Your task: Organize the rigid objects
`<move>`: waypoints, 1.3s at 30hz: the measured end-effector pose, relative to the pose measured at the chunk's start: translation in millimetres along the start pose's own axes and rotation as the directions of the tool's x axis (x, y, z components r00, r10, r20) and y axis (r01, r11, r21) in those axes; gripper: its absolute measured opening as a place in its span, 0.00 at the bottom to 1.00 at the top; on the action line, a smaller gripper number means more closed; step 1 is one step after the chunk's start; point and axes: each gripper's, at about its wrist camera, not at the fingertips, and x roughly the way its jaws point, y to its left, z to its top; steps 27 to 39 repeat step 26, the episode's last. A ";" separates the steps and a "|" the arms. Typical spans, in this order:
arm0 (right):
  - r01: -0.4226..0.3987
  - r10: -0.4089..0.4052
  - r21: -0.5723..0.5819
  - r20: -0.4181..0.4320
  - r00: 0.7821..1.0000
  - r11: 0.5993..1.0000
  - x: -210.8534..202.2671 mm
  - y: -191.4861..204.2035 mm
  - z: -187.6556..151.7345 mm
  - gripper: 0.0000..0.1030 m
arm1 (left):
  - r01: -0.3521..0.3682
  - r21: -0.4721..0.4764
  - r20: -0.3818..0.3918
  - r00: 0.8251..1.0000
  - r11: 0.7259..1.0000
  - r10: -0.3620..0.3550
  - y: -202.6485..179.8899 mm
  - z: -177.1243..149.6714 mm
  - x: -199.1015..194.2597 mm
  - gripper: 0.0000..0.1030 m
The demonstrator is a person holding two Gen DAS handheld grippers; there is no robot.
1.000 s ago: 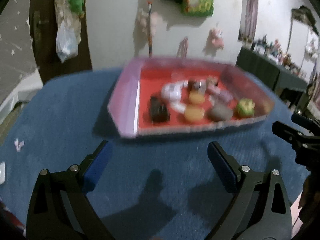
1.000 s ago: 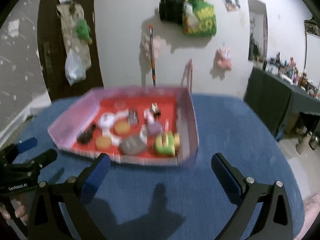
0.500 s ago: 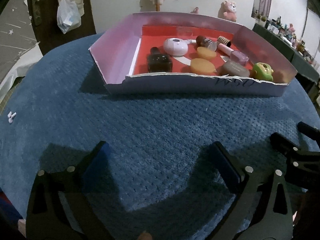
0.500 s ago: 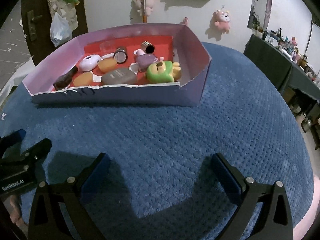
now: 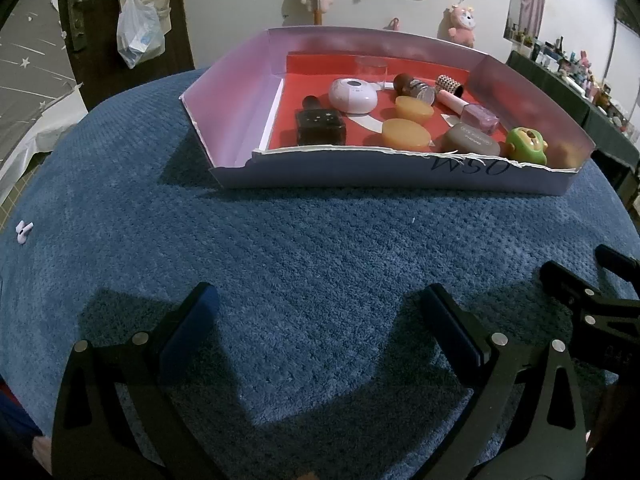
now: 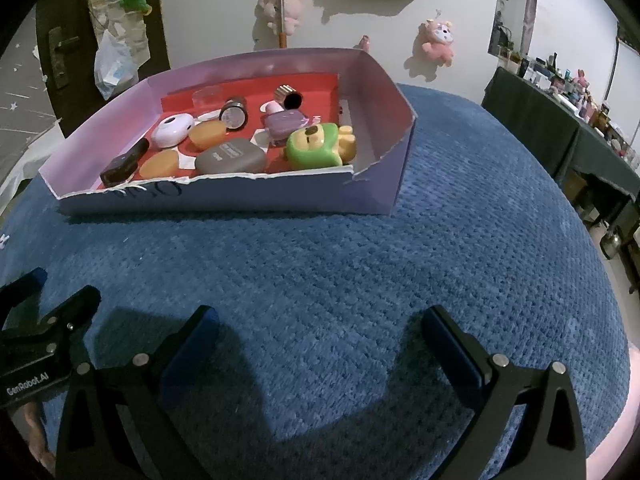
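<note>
A shallow purple cardboard tray with a red floor stands on the blue cloth ahead of both grippers. It holds several small items: a black bottle, a white oval case, two orange soaps, a grey case, a green toy and a purple bottle. My left gripper and right gripper are both open and empty, low over the cloth, well short of the tray.
The blue textured cloth covers a round table. A small white earbud lies at the far left edge. A dark door and a wall with hung plush toys stand behind. A dark shelf is to the right.
Both grippers have dropped lower toward the cloth and pulled slightly back from the tray. The views are sharper now. Both stay open and empty.
</note>
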 end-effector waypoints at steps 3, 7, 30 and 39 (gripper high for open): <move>0.001 -0.001 0.000 0.000 1.000 1.000 1.0 1.0 1.5 1.00 | -0.001 0.000 0.001 1.000 1.000 0.001 0.2 -0.2 -0.2 1.00; 0.001 -0.001 0.000 -0.001 1.000 1.000 1.0 0.8 1.4 1.00 | 0.000 0.000 0.001 1.000 1.000 0.000 0.2 -0.1 -0.4 1.00; 0.001 -0.001 0.000 0.000 1.000 1.000 1.2 1.2 1.5 1.00 | 0.004 0.001 -0.002 1.000 1.000 -0.004 -0.9 3.5 -0.3 1.00; 0.001 -0.001 0.000 0.000 1.000 1.000 1.2 1.2 1.5 1.00 | 0.004 0.001 -0.002 1.000 1.000 -0.004 -0.9 3.5 -0.3 1.00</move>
